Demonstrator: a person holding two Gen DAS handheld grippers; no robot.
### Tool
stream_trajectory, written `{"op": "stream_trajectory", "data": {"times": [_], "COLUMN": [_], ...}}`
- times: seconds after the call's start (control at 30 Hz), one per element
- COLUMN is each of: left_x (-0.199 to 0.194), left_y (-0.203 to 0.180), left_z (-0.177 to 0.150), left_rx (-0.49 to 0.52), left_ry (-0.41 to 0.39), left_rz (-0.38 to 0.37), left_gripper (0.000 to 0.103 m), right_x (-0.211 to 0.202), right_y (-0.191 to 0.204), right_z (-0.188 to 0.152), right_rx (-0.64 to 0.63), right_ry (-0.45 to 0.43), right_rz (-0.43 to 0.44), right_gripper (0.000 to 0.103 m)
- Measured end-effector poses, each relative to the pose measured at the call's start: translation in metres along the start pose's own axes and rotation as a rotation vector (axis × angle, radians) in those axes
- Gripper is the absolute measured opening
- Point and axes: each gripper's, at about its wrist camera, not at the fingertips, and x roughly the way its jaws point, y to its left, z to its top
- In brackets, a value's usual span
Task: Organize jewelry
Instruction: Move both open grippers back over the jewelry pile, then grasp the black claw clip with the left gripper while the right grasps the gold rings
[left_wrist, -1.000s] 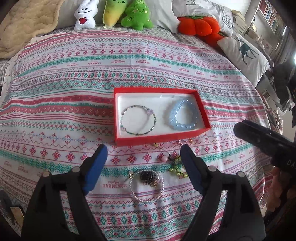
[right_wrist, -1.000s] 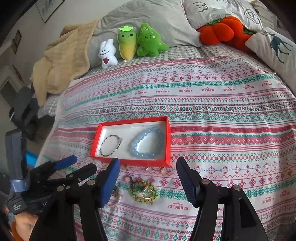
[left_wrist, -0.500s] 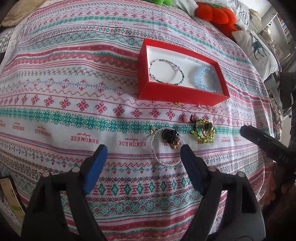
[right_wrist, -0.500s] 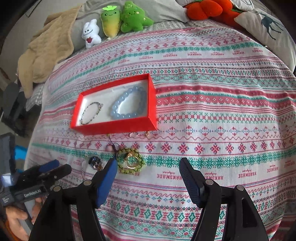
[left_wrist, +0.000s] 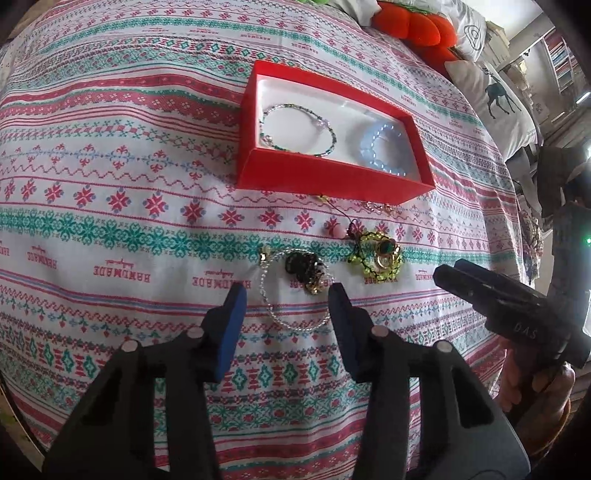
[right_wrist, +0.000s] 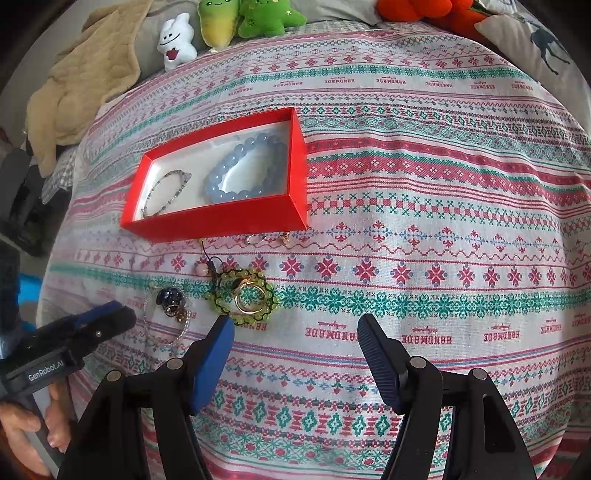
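Note:
A red box (left_wrist: 295, 176) (right_wrist: 221, 221) on the patterned bedspread holds a thin beaded bracelet (left_wrist: 297, 129) (right_wrist: 166, 192) and a blue bead bracelet (left_wrist: 380, 147) (right_wrist: 247, 168). In front of it lie a clear bead bracelet (left_wrist: 295, 325) (right_wrist: 168, 332) with a dark trinket (left_wrist: 308, 271) (right_wrist: 171, 299) inside, a green bead bracelet with gold rings (left_wrist: 380, 258) (right_wrist: 245, 295), a pink-bead charm (left_wrist: 336, 230) and small gold earrings (right_wrist: 267, 239). My left gripper (left_wrist: 286, 290) is open, straddling the clear bracelet. My right gripper (right_wrist: 295, 326) is open and empty, right of the green bracelet.
Plush toys (right_wrist: 221, 22), a beige blanket (right_wrist: 81, 77), orange plush (left_wrist: 413, 29) and a deer pillow (left_wrist: 495, 99) line the far side of the bed. The bed edge drops off at right in the left wrist view.
Both grippers moved down and forward toward the loose jewelry. The left one closed in over the clear bracelet and its fingers now stand narrower apart.

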Motion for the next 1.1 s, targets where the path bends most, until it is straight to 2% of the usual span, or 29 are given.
{"op": "stream_trajectory", "data": {"times": [0.2, 0.3, 0.47, 0.67, 0.73, 0.77, 1.1], "left_x": [0.014, 0.019, 0.025, 0.034, 0.034, 0.034, 0.018], "left_y": [-0.005, -0.001, 0.001, -0.002, -0.004, -0.006, -0.013], "left_z": [0.01, 0.015, 0.018, 0.021, 0.023, 0.023, 0.027], "left_rx": [-0.036, -0.076, -0.126, -0.157, -0.152, -0.148, -0.075], "left_ry": [0.005, 0.011, 0.023, 0.039, 0.033, 0.03, -0.021], "left_rz": [-0.01, -0.027, -0.041, -0.008, 0.009, 0.016, 0.054], "left_gripper": [0.022, 0.018, 0.018, 0.018, 0.018, 0.012, 0.012], "right_x": [0.002, 0.002, 0.002, 0.002, 0.002, 0.003, 0.003], "right_y": [0.004, 0.004, 0.005, 0.005, 0.006, 0.007, 0.013], "right_z": [0.001, 0.002, 0.002, 0.003, 0.004, 0.004, 0.011], "right_rx": [-0.003, -0.002, -0.001, 0.0, -0.001, -0.001, 0.009], "right_ry": [0.007, 0.006, 0.008, 0.007, 0.007, 0.007, -0.002], "right_rz": [0.005, 0.007, 0.007, 0.009, 0.01, 0.01, 0.032], "right_gripper": [0.071, 0.071, 0.071, 0.071, 0.071, 0.071, 0.071]}}
